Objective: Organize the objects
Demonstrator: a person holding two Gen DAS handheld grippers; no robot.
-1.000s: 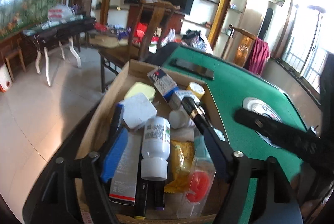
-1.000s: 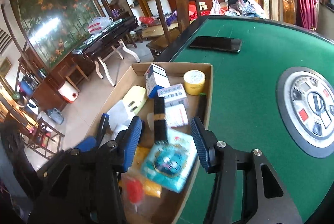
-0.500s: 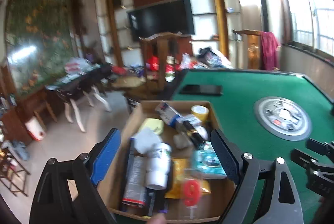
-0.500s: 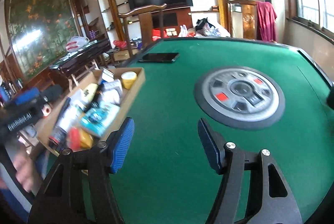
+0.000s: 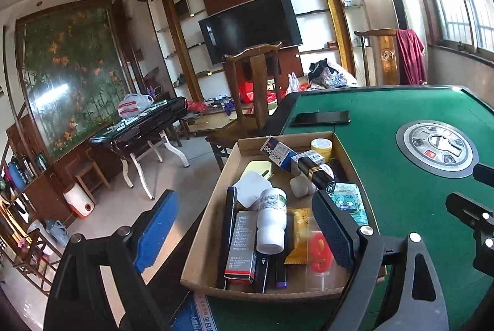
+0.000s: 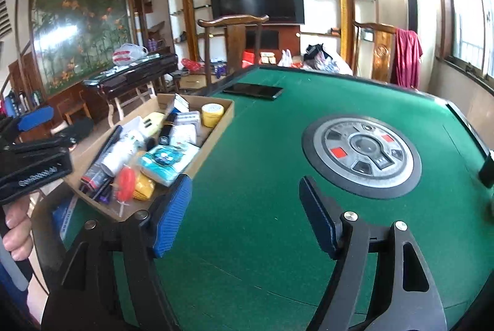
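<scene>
Item: cardboard tray (image 5: 345, 152) of sundries, at the left edge of our green bench (image 6: 262, 170), long axis running away from us. Contents lie mostly lengthwise: white bottle (image 5: 271, 217), black tube (image 5: 315, 173), yellow tape roll (image 5: 321, 146), teal packet (image 5: 349, 203). Our left gripper (image 5: 244, 226) hovers at the tray's near end, jaws wide apart and empty; we judge it the nearer. Our right gripper (image 6: 245, 213) points over bare felt, tray to its left, jaws opening, nothing between them. Open room lies rightward toward the round centre console (image 6: 361, 152); a phone (image 6: 253, 91) lies beyond the tray.
</scene>
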